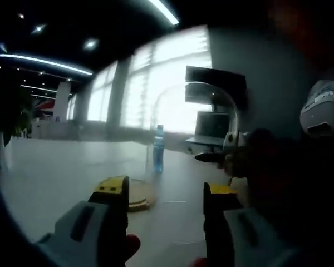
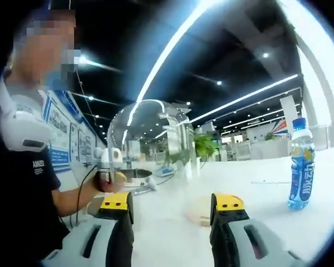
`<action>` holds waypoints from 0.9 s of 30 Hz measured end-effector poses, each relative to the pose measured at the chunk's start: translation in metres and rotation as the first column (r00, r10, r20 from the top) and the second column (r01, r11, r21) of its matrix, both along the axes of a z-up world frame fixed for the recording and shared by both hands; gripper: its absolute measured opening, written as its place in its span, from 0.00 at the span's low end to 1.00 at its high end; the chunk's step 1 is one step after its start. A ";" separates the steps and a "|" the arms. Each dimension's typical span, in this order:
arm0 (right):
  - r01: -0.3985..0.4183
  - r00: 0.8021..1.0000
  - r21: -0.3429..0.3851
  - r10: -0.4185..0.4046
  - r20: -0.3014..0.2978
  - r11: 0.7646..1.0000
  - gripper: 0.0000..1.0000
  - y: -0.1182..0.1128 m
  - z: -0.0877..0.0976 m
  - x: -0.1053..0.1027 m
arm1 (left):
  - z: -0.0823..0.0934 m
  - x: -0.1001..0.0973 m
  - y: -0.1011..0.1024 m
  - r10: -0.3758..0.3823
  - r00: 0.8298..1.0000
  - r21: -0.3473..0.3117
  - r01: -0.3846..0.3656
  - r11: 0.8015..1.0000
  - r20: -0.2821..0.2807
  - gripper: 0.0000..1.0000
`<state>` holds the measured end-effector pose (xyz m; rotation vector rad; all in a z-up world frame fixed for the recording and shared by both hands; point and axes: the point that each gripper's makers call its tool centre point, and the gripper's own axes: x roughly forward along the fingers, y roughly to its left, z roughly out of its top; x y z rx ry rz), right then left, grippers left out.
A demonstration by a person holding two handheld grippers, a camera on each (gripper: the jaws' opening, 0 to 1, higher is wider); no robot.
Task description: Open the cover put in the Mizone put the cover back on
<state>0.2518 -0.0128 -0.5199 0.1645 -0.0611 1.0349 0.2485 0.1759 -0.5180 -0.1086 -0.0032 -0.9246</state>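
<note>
My left gripper (image 1: 166,194) and right gripper (image 2: 172,203) both gape, holding nothing. The Mizone bottle (image 2: 301,164) stands upright on the white table (image 2: 256,183), beside a clear dome cover (image 2: 150,139).

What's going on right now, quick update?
Both grippers open, empty. Glass dome cover lifted off wooden base by a person's hand. Mizone bottle standing on table, untouched.

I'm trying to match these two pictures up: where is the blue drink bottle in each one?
Left gripper view: the bottle stands at centre, on the table, beyond the open jaws.
Right gripper view: the bottle stands at the far right edge, upright on the table.
Shared landmark: the clear dome cover appears in both views.
</note>
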 end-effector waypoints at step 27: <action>0.438 0.898 -0.094 -0.439 0.016 0.894 0.24 -0.049 -0.053 0.026 | -0.045 0.028 0.031 0.220 0.975 0.016 -0.220 0.975 0.000 0.30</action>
